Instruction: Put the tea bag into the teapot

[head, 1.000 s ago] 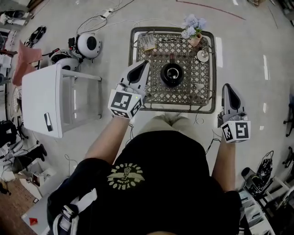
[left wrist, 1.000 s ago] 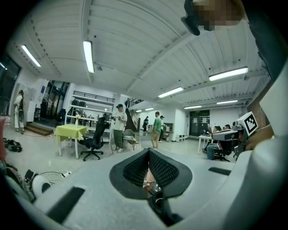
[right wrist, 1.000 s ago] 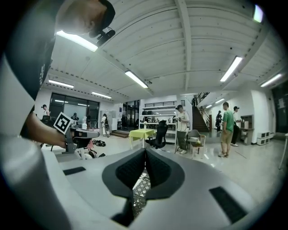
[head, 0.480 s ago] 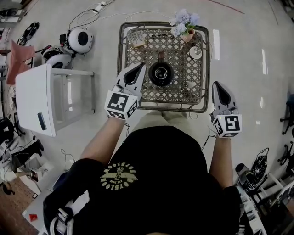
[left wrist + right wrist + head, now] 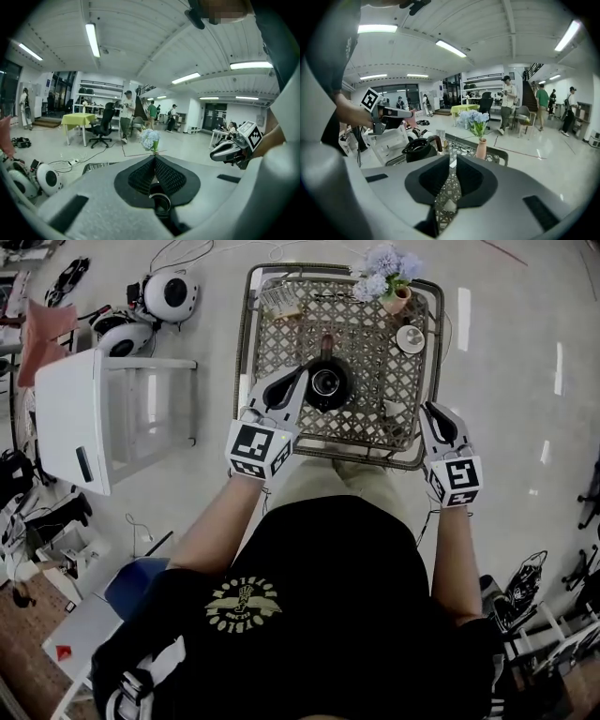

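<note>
Holds the left claw [image 5: 296, 381] pinched shut on nothing, tips near the teapot [image 5: 326, 382]. Carries the right claw [image 5: 429, 411] equally closed and empty above the front right edge of the wicker bench [image 5: 370, 371]. Finds what looks like the tea bag [image 5: 393, 409], a small pale scrap, lying on the weave just ahead of that claw, apart from the teapot. Risks shoving it off the edge if lowered without spreading first. Could also catch a tip in the weave, or nudge the teapot with the left claw.
</note>
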`<state>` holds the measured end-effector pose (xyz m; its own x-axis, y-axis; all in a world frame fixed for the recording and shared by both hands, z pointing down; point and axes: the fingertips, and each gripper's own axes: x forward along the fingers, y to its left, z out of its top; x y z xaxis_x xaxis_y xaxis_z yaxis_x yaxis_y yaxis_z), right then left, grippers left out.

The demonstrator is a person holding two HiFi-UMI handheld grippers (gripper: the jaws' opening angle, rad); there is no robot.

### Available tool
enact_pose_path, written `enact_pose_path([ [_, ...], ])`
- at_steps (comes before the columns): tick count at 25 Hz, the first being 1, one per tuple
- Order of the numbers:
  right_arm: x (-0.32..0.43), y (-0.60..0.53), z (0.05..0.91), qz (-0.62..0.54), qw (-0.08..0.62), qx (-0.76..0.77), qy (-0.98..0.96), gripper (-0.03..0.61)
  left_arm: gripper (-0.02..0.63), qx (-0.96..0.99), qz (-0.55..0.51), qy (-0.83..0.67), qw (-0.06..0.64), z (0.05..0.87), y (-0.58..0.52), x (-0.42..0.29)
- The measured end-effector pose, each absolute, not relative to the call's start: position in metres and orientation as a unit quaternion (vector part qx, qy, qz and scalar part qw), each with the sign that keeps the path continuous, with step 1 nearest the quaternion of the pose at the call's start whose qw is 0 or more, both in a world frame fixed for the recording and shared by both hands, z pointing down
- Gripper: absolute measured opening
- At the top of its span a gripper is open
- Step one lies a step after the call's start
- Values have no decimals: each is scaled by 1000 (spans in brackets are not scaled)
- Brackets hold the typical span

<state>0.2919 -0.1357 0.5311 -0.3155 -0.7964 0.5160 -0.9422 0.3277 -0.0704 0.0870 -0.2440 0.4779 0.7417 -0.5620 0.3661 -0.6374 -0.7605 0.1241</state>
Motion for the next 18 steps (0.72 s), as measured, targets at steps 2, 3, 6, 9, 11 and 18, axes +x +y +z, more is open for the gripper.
enact_pose_path([
  [2, 287, -138, 558, 202, 197, 536, -796, 53, -5, 921, 168, -329, 125, 497, -244, 87],
  [3, 282, -138, 573, 217, 196, 526, -799, 96, -5, 917, 177, -334, 127, 506, -244, 84],
  [6, 276, -131, 613, 252, 214, 500, -800, 169, -5, 908, 189, -344, 144, 527, -237, 85],
  [9, 282, -123, 641, 270, 234, 488, -796, 188, -5, 904, 196, -347, 155, 539, -228, 90],
  [11, 283, -122, 657, 282, 241, 481, -794, 197, -5, 900, 201, -354, 158, 544, -226, 87],
  [18, 285, -117, 721, 307, 285, 454, -786, 213, -5, 886, 205, -382, 162, 546, -222, 70],
])
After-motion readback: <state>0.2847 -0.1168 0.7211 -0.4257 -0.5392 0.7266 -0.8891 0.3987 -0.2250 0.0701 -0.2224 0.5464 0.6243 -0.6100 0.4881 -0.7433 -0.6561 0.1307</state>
